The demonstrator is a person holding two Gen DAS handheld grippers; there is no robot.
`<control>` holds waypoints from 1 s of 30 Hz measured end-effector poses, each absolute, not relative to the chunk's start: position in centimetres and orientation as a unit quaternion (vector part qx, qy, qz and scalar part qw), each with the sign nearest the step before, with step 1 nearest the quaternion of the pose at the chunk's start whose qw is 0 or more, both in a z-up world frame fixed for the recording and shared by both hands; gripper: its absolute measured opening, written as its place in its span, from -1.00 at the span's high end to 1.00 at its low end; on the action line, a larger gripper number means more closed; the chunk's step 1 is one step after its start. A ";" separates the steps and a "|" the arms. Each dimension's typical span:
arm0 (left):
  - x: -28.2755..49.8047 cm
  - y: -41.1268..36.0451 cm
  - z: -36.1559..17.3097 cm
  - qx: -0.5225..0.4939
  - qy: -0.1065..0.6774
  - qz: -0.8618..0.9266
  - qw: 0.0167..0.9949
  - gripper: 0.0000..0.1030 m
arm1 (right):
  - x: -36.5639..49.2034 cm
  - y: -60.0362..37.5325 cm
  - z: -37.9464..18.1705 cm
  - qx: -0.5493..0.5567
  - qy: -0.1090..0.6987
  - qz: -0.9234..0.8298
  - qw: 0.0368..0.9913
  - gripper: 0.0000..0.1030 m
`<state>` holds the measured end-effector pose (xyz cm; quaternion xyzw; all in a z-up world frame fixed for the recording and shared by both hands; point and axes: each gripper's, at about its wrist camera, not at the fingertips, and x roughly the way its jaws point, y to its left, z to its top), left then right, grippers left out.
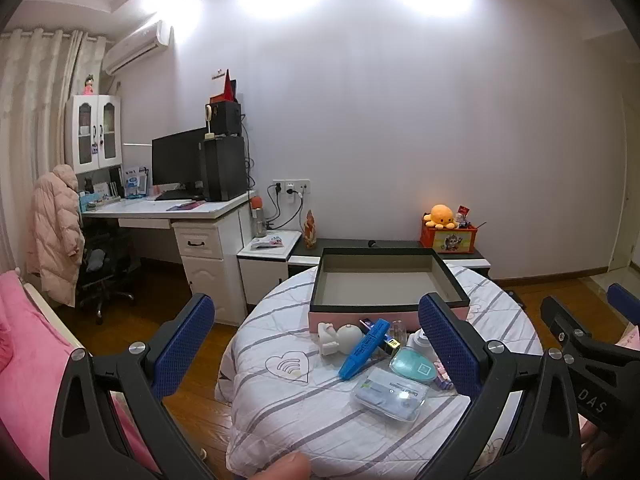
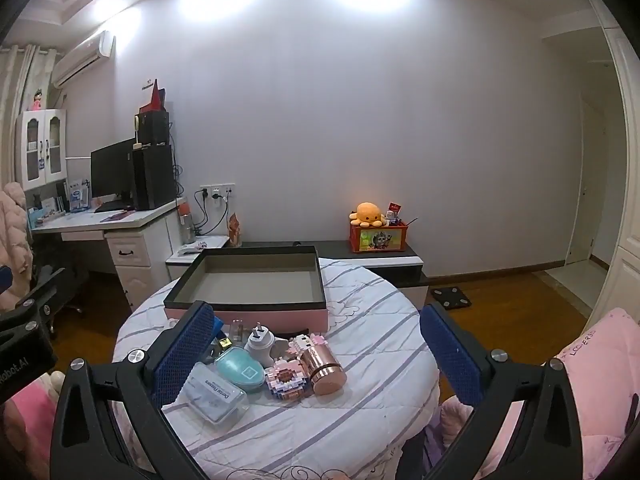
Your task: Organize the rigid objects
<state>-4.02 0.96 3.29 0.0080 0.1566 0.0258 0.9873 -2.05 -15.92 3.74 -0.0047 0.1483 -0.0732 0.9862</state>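
An empty pink box with a black rim [image 1: 390, 276] [image 2: 248, 276] stands at the far side of a round table under a striped cloth [image 1: 304, 412] [image 2: 360, 400]. In front of it lie a white figurine [image 1: 340, 336], a blue marker [image 1: 364, 348], a teal case [image 1: 414, 368] [image 2: 240, 370], a clear floss box [image 1: 390, 394] [image 2: 214, 396], a white plug adapter [image 2: 260, 342], a pink brick model [image 2: 286, 378] and a rose-gold cylinder [image 2: 324, 366]. My left gripper [image 1: 316, 344] and right gripper [image 2: 316, 352] hover open before the pile, holding nothing.
A white desk [image 1: 180, 212] with a monitor, a chair with a pink coat [image 1: 56, 232] and a low cabinet with an orange toy box [image 1: 448, 236] [image 2: 378, 236] line the wall. Pink bedding [image 1: 32, 364] lies left. A black scale [image 2: 452, 298] sits on the wood floor.
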 end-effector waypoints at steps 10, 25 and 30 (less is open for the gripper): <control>-3.9 1.1 3.0 0.006 0.157 0.025 0.987 -1.00 | -2.0 -15.7 3.8 -0.008 0.150 -0.068 0.986 -1.00; -3.9 1.3 2.5 0.004 0.160 0.025 0.987 -1.00 | -1.9 -15.5 3.5 -0.010 0.152 -0.065 0.986 -1.00; -3.9 1.3 2.5 0.004 0.161 0.025 0.987 -1.00 | -1.9 -15.3 3.4 -0.012 0.153 -0.062 0.986 -1.00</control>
